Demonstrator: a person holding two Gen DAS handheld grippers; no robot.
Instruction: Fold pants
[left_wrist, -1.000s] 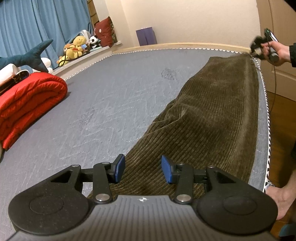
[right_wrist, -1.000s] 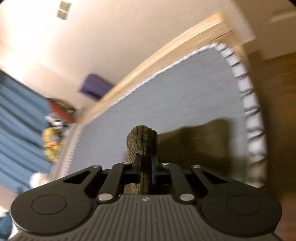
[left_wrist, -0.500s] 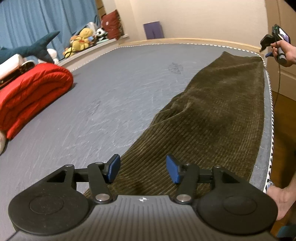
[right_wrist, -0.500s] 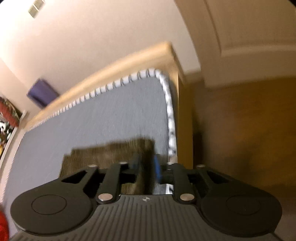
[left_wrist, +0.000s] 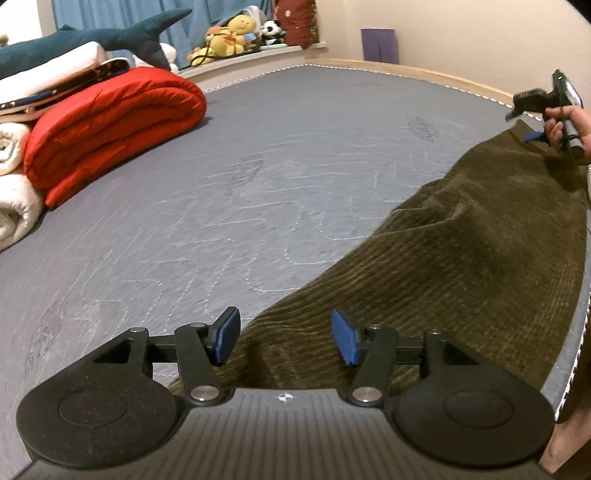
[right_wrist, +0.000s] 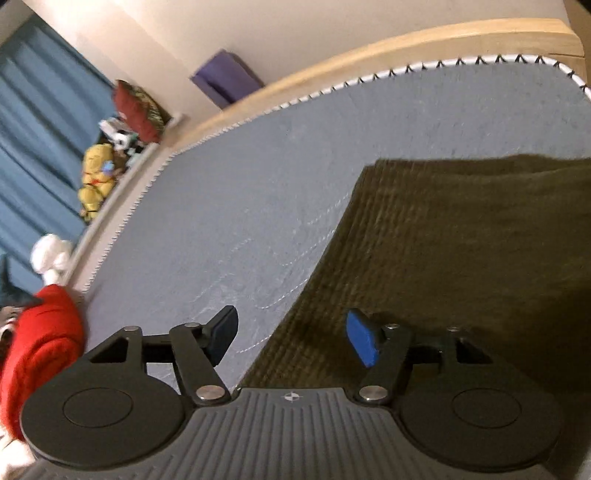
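Note:
Olive-brown corduroy pants (left_wrist: 461, 266) lie stretched flat along the right side of the grey mattress (left_wrist: 258, 177). My left gripper (left_wrist: 284, 338) hovers open over their near end, with cloth below its blue pads and nothing pinched. At the far end a hand holds my right gripper (left_wrist: 532, 110) just above the pants. In the right wrist view the right gripper (right_wrist: 291, 338) has its jaws opening. The pants (right_wrist: 461, 240) lie flat beneath it, their left edge running under the gap, and nothing is gripped.
A folded red quilt (left_wrist: 110, 122) and rolled white blankets (left_wrist: 14, 206) sit at the left of the bed, with a plush shark (left_wrist: 92, 37) behind them. Stuffed toys (left_wrist: 236, 33) line the window ledge. The mattress edge (left_wrist: 580, 332) runs close along the pants' right side.
The right gripper was shut on a bunched end of the pants; it has let go, opened wide and swung left over the bed. The left gripper widened slightly and turned leftward.

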